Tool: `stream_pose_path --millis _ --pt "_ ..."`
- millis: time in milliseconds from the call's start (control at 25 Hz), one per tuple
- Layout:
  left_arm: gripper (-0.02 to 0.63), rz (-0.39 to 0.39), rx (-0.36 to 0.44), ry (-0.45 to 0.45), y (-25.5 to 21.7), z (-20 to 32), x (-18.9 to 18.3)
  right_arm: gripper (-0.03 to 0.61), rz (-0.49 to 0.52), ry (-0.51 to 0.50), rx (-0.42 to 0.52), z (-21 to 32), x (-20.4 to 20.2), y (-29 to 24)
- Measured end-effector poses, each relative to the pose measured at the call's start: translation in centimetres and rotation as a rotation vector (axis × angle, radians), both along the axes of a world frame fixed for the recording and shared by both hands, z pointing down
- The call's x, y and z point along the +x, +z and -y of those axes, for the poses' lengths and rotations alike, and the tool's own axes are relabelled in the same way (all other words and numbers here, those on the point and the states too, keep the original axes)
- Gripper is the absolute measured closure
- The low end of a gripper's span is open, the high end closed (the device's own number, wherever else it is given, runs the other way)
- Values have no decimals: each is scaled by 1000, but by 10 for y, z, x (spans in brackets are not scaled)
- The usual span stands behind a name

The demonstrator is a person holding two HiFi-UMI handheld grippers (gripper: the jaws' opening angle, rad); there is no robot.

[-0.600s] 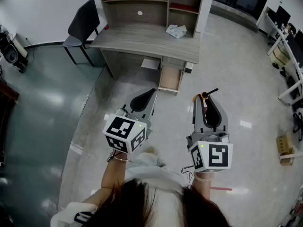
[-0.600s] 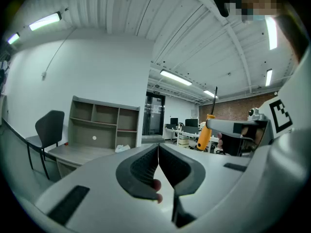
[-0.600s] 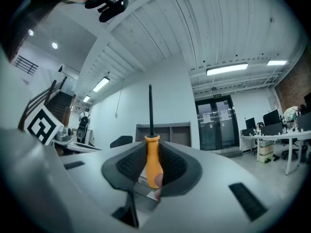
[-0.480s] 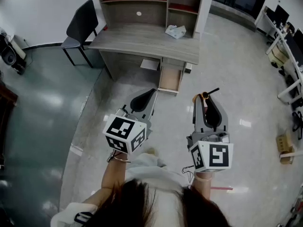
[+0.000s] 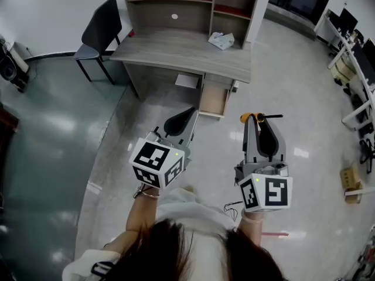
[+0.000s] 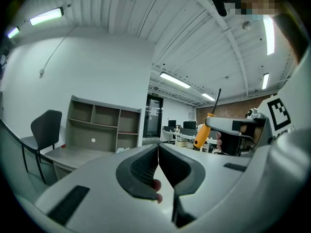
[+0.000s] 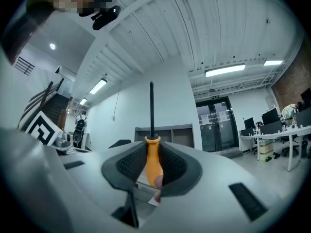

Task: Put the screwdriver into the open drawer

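A screwdriver (image 5: 253, 117) with an orange handle is clamped in my right gripper (image 5: 256, 122), its black shaft pointing right. In the right gripper view the orange handle (image 7: 153, 162) stands upright between the shut jaws, shaft pointing up. My left gripper (image 5: 186, 115) hangs beside it on the left, shut with nothing held; its pads (image 6: 146, 166) meet in the left gripper view, where the screwdriver (image 6: 202, 134) shows off to the right. The open drawer (image 5: 212, 99) sticks out from under the grey desk (image 5: 176, 50), just beyond both grippers.
A shelf hutch (image 5: 187, 2) stands on the desk's back, with a white packet (image 5: 221, 39) below it. A black chair (image 5: 98, 33) sits at the desk's left end. A pale tray (image 5: 187, 79) juts out left of the drawer. White office desks (image 5: 354, 69) line the right side.
Both grippers sit slightly lower and further right in the head view. The screwdriver's shaft has swung from up-right to nearly level, pointing right. Both grips are unchanged.
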State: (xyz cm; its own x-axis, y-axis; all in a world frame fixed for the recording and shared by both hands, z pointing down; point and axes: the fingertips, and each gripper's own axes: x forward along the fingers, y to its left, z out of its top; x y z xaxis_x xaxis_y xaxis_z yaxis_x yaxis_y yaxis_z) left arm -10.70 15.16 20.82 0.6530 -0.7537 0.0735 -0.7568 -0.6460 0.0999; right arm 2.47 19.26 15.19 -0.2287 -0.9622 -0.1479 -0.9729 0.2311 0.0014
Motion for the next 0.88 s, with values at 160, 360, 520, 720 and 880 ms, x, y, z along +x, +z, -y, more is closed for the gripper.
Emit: stream_pose_path --millis 160,360,520,720,880 --pt "597 -17 -1 3 1 7 -12 488 -7 4 9 9 -12 -2" --pt "597 -29 -8 19 1 14 -27 488 -19 19 13 17 -28 -6" --pt "597 -26 -20 26 5 20 -34 488 -24 30 2 22 -35 -2" --pt "597 -38 -33 30 9 30 -39 489 -25 31 -18 30 -41 5" --pt "597 -42 -45 28 14 40 -37 489 -18 25 -24 40 -39 9"
